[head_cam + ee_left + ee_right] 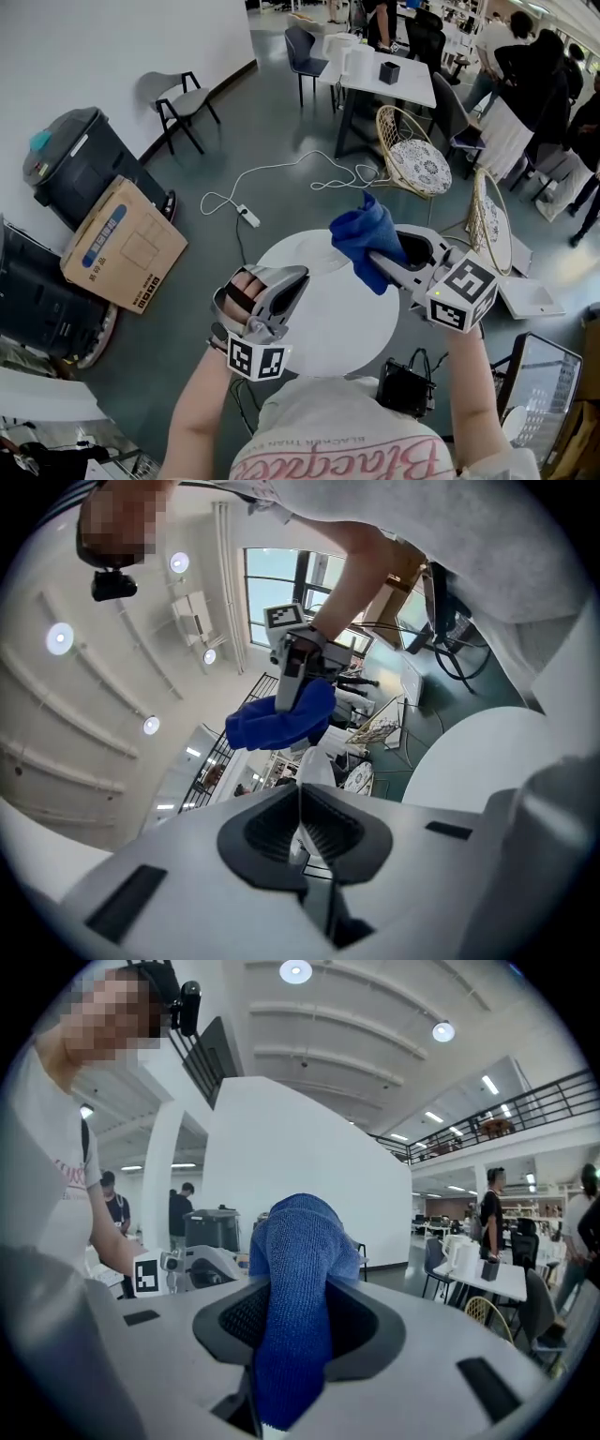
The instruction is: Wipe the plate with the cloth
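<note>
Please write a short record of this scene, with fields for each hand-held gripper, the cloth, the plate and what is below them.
left hand-held gripper: shut on the plate's rim
right hand-held gripper: shut on the cloth
cloth: blue, bunched, sticking out past the jaws
plate: white, seen edge-on
cloth to plate: close, contact unclear
below: round white table

- The cloth (305, 1232) between my right gripper (298, 1288) fingers is deep blue, with a fine knit weave.
- The plate (315, 766) between my left gripper (302, 803) fingers is plain white.
- The pads (242, 1316) I see are dark grey and ribbed.
- The marker cube (466, 292) behind the fingers has black-and-white squares.
</note>
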